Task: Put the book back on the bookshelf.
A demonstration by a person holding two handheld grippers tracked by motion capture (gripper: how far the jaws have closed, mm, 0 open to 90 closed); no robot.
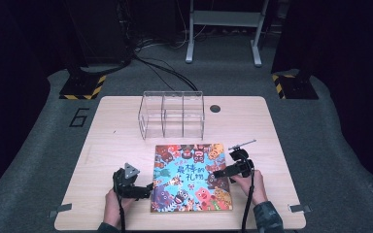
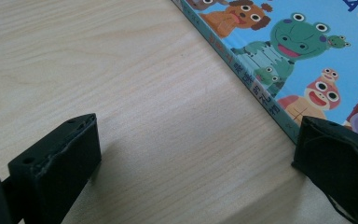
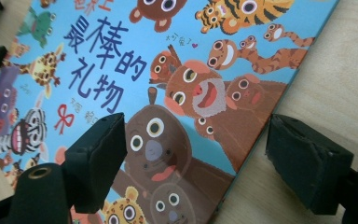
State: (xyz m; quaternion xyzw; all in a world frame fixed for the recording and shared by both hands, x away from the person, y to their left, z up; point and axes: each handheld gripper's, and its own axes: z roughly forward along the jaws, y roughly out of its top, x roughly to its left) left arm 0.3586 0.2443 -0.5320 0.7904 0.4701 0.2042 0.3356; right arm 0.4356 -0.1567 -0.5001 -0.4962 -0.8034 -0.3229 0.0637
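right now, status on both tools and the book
Left tool open at book's left edge. Right tool open, straddling its right edge. Book flat on table. Nothing in the way.

Books: one (image 1: 190, 177), flat on the surface (image 1: 116, 131)
Clear racks: one (image 1: 171, 115), with three compartments
Tongs: two, left tongs (image 1: 148, 187) and right tongs (image 1: 217, 174)
Hands: two, one on each tongs
Round holes in the surface: one (image 1: 215, 108)
Brackets at the near edge: two (image 1: 59, 210)
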